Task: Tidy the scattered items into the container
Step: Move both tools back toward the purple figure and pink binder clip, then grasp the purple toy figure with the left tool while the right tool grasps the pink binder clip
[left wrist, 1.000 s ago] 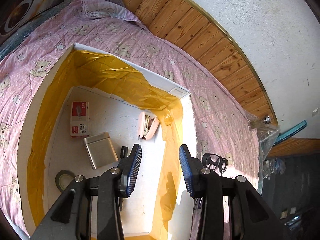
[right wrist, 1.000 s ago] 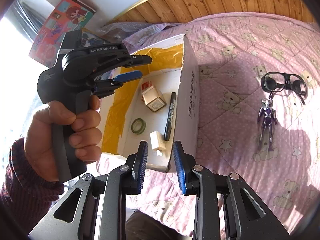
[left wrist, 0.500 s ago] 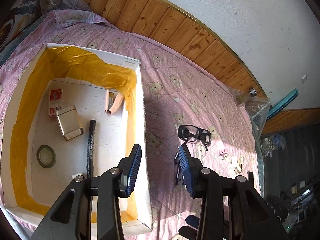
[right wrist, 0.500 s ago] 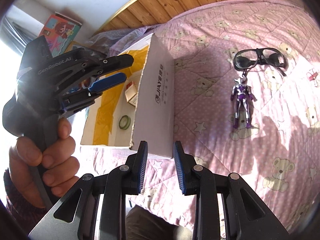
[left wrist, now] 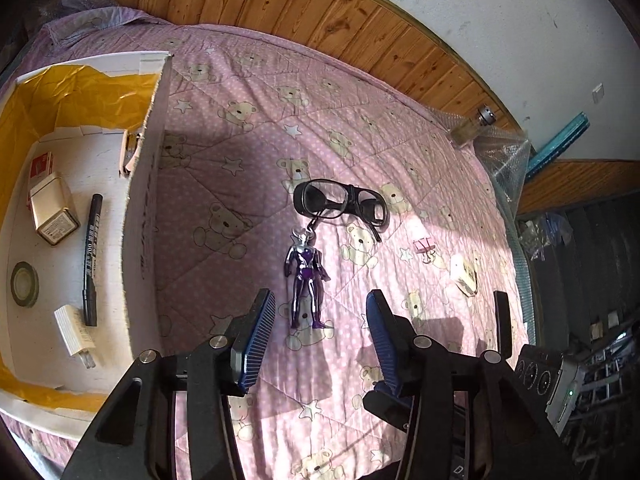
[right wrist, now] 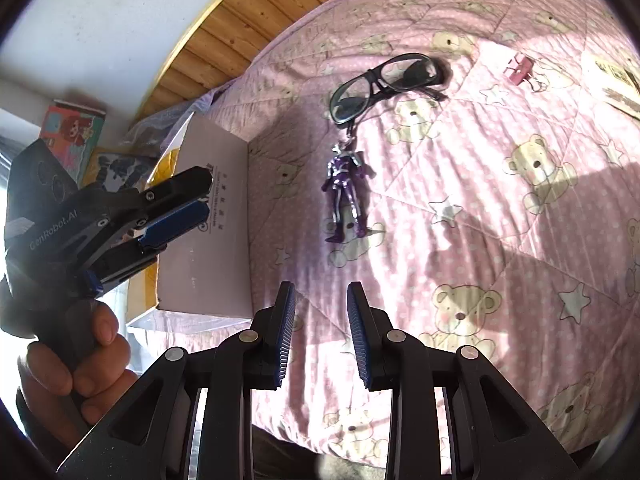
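target: figure [left wrist: 305,280], purple and silver, flat on the quilt [left wrist: 240,80], judged the next thing to be picked.
bearing: seen dead ahead of the left hand-held gripper [left wrist: 320,334], its feet nearest the fingertips, its head pointed away toward the glasses [left wrist: 340,203].
long axis: roughly in line with the left gripper's fingers, so a straight advance would straddle the legs; a closing across the body is judged workable without a wrist turn.
left gripper state: spread wide, nothing held.
right hand-held gripper [right wrist: 320,336]: parted narrower, nothing held; figure is also ahead of it but farther off.
nearer hand: left, judged from both views.
link: a dark cord or ring at the figure's head lies touching the glasses frame; attachment cannot be told. Risk judged: glasses get dragged along.
box [left wrist: 144,184]: to the left of the figure, open top, yellow tape inside; marker [left wrist: 91,256], tin [left wrist: 52,216], tape roll [left wrist: 25,284] and white plug [left wrist: 74,334] already in it.
still out: glasses, pink clip [left wrist: 425,246], small pale card or pack [left wrist: 464,276] farther right.
surface: a bed, soft pink bear-print quilt, sun-striped; some give expected under the fingertips.
room: wood-panelled strip under a white wall behind the bed.
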`<act>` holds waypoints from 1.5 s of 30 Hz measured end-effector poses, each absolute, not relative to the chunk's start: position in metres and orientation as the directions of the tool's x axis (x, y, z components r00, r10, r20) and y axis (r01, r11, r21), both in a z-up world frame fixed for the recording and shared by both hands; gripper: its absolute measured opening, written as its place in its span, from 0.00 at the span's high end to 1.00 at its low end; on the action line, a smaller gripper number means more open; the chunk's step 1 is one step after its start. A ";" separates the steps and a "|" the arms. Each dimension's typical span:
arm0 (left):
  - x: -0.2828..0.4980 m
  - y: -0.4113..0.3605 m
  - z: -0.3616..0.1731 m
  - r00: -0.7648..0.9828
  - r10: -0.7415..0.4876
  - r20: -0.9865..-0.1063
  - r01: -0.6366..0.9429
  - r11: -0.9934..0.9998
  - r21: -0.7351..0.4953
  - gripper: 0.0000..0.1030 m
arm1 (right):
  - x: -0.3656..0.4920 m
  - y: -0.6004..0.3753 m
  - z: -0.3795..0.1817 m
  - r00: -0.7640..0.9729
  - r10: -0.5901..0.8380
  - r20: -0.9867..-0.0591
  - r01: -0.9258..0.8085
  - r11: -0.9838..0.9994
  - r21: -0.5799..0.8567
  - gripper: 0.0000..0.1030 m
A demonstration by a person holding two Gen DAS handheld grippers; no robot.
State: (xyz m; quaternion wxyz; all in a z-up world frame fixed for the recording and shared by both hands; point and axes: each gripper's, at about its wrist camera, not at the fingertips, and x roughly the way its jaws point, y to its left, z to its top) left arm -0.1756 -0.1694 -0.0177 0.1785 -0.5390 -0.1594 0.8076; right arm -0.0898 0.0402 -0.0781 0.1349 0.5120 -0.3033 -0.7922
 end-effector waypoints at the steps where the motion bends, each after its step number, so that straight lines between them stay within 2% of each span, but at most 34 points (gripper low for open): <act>1: -0.176 -0.164 -0.023 -0.346 0.456 -0.820 -0.120 -0.888 -0.444 0.52 | -0.090 0.046 -0.080 -0.442 -0.521 -0.730 -0.107 -0.777 0.620 0.71; 7: -0.186 -0.136 -0.057 -0.320 0.383 -0.867 -0.123 -0.924 -0.363 0.48 | -0.099 0.087 -0.092 -0.476 -0.501 -0.723 -0.179 -0.750 0.637 0.70; 15: -0.205 -0.117 -0.100 -0.327 0.253 -0.910 -0.129 -0.966 -0.222 0.48 | -0.123 0.182 -0.094 -0.588 -0.361 -0.724 -0.333 -0.707 0.623 0.56; 21: -0.211 -0.108 -0.128 -0.304 0.213 -0.928 -0.141 -0.974 -0.177 0.48 | -0.158 0.216 -0.098 -0.618 -0.306 -0.724 -0.350 -0.718 0.602 0.52; 23: -0.210 -0.103 -0.128 -0.342 0.207 -0.917 -0.171 -0.973 -0.156 0.40 | -0.171 0.217 -0.103 -0.613 -0.290 -0.735 -0.347 -0.737 0.580 0.52; 26: -0.208 -0.097 -0.130 -0.369 0.205 -0.907 -0.207 -0.969 -0.135 0.33 | -0.188 0.216 -0.115 -0.601 -0.273 -0.751 -0.349 -0.756 0.554 0.51; 31: -0.203 -0.095 -0.132 -0.408 0.210 -0.888 -0.255 -0.961 -0.110 0.32 | -0.211 0.209 -0.136 -0.592 -0.259 -0.763 -0.338 -0.779 0.528 0.50; 33: -0.203 -0.102 -0.131 -0.420 0.229 -0.878 -0.249 -0.960 -0.131 0.38 | -0.217 0.207 -0.136 -0.605 -0.239 -0.759 -0.320 -0.800 0.507 0.50; 34: -0.204 -0.105 -0.131 -0.423 0.236 -0.875 -0.242 -0.960 -0.142 0.49 | -0.219 0.206 -0.136 -0.611 -0.235 -0.756 -0.314 -0.805 0.504 0.50; 35: -0.205 -0.109 -0.130 -0.423 0.244 -0.873 -0.234 -0.960 -0.155 0.55 | -0.222 0.204 -0.136 -0.609 -0.235 -0.757 -0.306 -0.811 0.498 0.51; 37: -0.208 -0.116 -0.130 -0.417 0.263 -0.870 -0.216 -0.959 -0.186 0.63 | -0.227 0.198 -0.134 -0.598 -0.194 -0.778 -0.289 -0.853 0.435 0.58; 38: -0.209 -0.119 -0.130 -0.414 0.267 -0.870 -0.207 -0.959 -0.195 0.70 | -0.228 0.193 -0.134 -0.586 -0.160 -0.794 -0.281 -0.880 0.384 0.68; 39: -0.210 -0.121 -0.130 -0.410 0.268 -0.872 -0.201 -0.959 -0.201 0.73 | -0.229 0.190 -0.133 -0.583 -0.148 -0.799 -0.262 -0.897 0.357 0.76; 40: -0.211 -0.123 -0.129 -0.406 0.279 -0.870 -0.197 -0.957 -0.215 0.73 | -0.230 0.188 -0.134 -0.578 -0.169 -0.798 -0.241 -0.899 0.365 0.80; 45: -0.211 -0.125 -0.128 -0.393 0.301 -0.869 -0.187 -0.951 -0.245 0.73 | -0.227 0.180 -0.130 -0.569 -0.138 -0.811 -0.226 -0.922 0.315 0.84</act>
